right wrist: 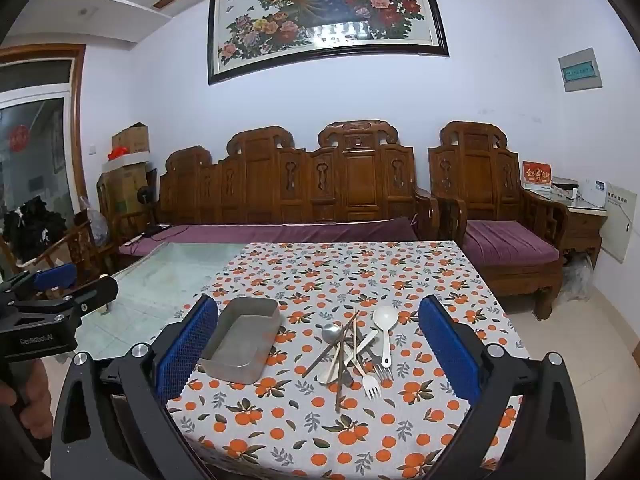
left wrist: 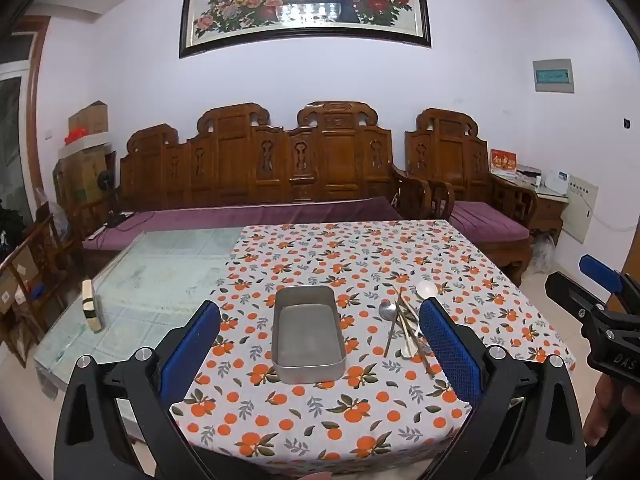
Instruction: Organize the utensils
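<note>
An empty metal tray (left wrist: 308, 336) (right wrist: 244, 338) sits on the orange-patterned tablecloth (left wrist: 320, 412) (right wrist: 320, 280). To its right lies a heap of utensils (right wrist: 352, 352) (left wrist: 404, 328): a white spoon (right wrist: 385, 320), a metal spoon (right wrist: 331, 333), a white fork (right wrist: 370, 384), a metal fork (right wrist: 382, 368) and brown chopsticks (right wrist: 340, 364). My left gripper (left wrist: 320, 344) hangs open in front of the tray, nothing between its fingers. My right gripper (right wrist: 318, 340) is open too, held short of the heap, and appears at the left wrist view's right edge (left wrist: 600, 304).
Left of the cloth the glass tabletop (left wrist: 160, 280) is bare, with a small cream block (left wrist: 91, 306) standing on it. A carved wooden sofa (left wrist: 256, 168) and armchair (left wrist: 460, 160) with purple cushions stand behind the table. A hand (right wrist: 28, 404) holds the left gripper's handle.
</note>
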